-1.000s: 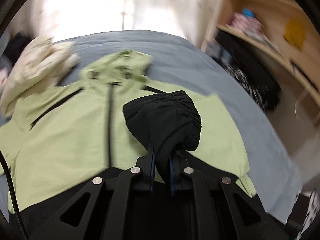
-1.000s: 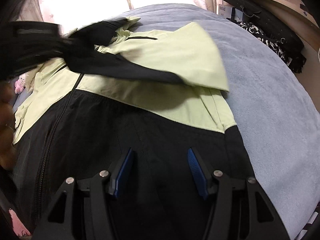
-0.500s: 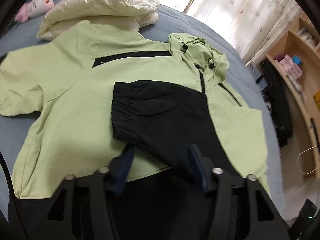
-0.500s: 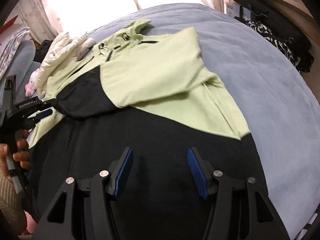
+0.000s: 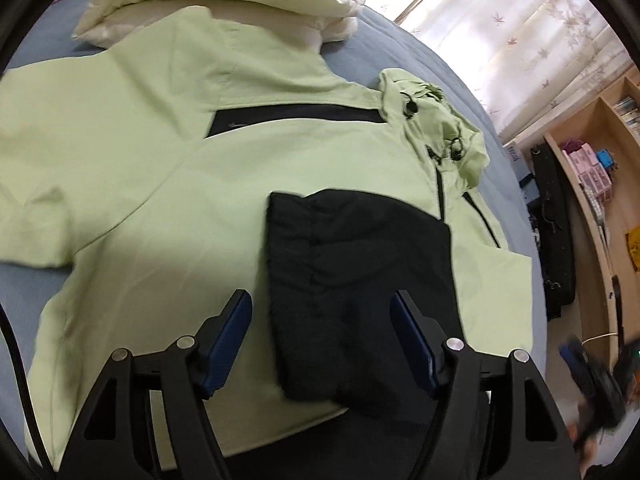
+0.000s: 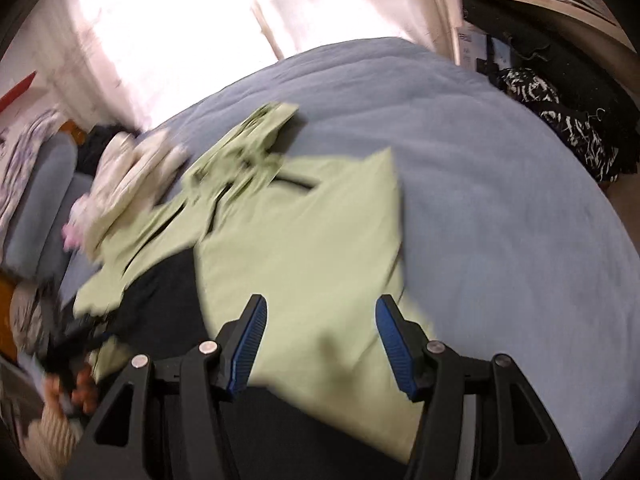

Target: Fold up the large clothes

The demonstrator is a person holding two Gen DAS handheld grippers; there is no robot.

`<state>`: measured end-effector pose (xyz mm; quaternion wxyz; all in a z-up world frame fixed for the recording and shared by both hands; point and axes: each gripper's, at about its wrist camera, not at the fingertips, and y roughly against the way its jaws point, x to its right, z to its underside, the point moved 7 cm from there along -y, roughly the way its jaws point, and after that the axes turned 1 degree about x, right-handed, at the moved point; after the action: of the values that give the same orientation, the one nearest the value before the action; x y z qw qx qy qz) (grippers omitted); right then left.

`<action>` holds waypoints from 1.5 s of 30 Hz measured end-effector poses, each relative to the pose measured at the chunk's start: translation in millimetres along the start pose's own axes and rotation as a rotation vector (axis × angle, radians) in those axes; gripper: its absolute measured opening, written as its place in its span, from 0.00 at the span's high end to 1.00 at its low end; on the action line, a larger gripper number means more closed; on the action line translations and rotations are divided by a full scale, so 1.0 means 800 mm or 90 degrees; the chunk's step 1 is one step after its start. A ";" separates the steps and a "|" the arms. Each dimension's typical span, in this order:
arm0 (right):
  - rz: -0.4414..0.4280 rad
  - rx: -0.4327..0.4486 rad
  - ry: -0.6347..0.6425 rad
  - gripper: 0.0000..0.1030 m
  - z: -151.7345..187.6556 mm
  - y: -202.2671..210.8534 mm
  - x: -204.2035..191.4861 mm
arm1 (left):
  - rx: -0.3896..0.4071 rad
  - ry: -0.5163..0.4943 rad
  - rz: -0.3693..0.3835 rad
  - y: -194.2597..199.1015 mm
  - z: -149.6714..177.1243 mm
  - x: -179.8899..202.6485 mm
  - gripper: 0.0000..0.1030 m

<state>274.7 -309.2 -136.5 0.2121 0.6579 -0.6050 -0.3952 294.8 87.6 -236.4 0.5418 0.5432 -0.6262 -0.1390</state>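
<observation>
Blue bed (image 6: 500,200) holds the jacket (image 5: 168,200). My left gripper (image 5: 322,340) has just been opening, the black sleeve (image 5: 356,280) lying loose between its fingers, running away from them. My right gripper (image 6: 318,346) is apart, empty, above the folded shoulder.

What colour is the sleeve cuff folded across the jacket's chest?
Black, against the light green jacket body; the gathered sleeve cuff shows best in the left wrist view.

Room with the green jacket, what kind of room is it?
Most likely a bedroom. The jacket lies on a wide blue bed, a curtain hangs over a bright window, and wooden shelves stand at the side.
</observation>
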 end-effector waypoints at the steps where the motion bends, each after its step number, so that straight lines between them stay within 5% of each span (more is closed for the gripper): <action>1: 0.011 -0.002 -0.002 0.45 -0.010 -0.013 0.007 | -0.005 -0.003 0.012 -0.004 -0.003 0.006 0.40; 3: 0.034 -0.014 -0.004 0.45 -0.031 -0.053 0.023 | -0.011 -0.018 0.008 -0.012 -0.009 0.016 0.53; 5: 0.042 -0.036 -0.022 0.45 -0.044 -0.089 0.039 | -0.011 -0.053 -0.016 -0.023 -0.016 0.030 0.82; 8: 0.023 -0.062 -0.083 0.45 -0.054 -0.130 0.065 | 0.003 -0.094 -0.048 -0.030 -0.029 0.046 0.89; 11: -0.015 -0.100 -0.156 0.47 -0.052 -0.167 0.088 | 0.027 -0.107 -0.062 -0.031 -0.044 0.057 0.91; 13: -0.043 -0.100 -0.156 0.97 -0.053 -0.173 0.089 | 0.043 -0.102 -0.070 -0.030 -0.056 0.061 0.92; 18: 0.018 0.053 -0.089 0.97 -0.090 -0.126 0.083 | 0.097 -0.098 -0.081 -0.030 -0.075 0.063 0.90; 22: 0.059 -0.041 -0.096 0.91 -0.069 -0.154 0.098 | 0.051 -0.081 -0.141 -0.062 -0.067 0.041 0.74; 24: -0.007 -0.070 -0.145 0.88 -0.056 -0.146 0.106 | 0.046 -0.077 -0.127 -0.058 -0.063 0.036 0.70; 27: -0.087 -0.079 -0.183 0.65 -0.037 -0.114 0.110 | 0.045 -0.072 -0.096 -0.041 -0.058 0.034 0.47; 30: -0.107 -0.089 -0.156 0.54 -0.006 -0.082 0.109 | 0.054 -0.077 -0.097 -0.027 -0.056 0.026 0.44; 34: -0.142 -0.130 -0.122 0.54 0.036 -0.065 0.097 | 0.034 -0.064 -0.101 -0.037 -0.052 0.020 0.44; 37: -0.144 -0.129 -0.091 0.54 0.059 -0.069 0.080 | 0.025 -0.081 -0.123 -0.049 -0.045 0.028 0.71; 38: -0.128 -0.122 -0.079 0.54 0.062 -0.068 0.079 | 0.025 -0.094 -0.140 -0.051 -0.043 0.031 0.73; 40: -0.060 -0.109 -0.037 0.91 0.064 -0.065 0.077 | 0.048 -0.132 -0.167 -0.042 -0.043 0.044 0.74; 43: -0.011 -0.049 -0.015 0.91 0.061 -0.039 0.076 | 0.099 -0.155 -0.162 -0.022 -0.046 0.055 0.74; 45: 0.042 -0.078 0.009 0.91 0.074 -0.052 0.086 | 0.083 -0.165 -0.209 -0.032 -0.044 0.042 0.74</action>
<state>252.0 -356.0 -221.2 0.2695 0.6259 -0.5995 -0.4197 343.6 64.9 -225.3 0.3903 0.6494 -0.6013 -0.2536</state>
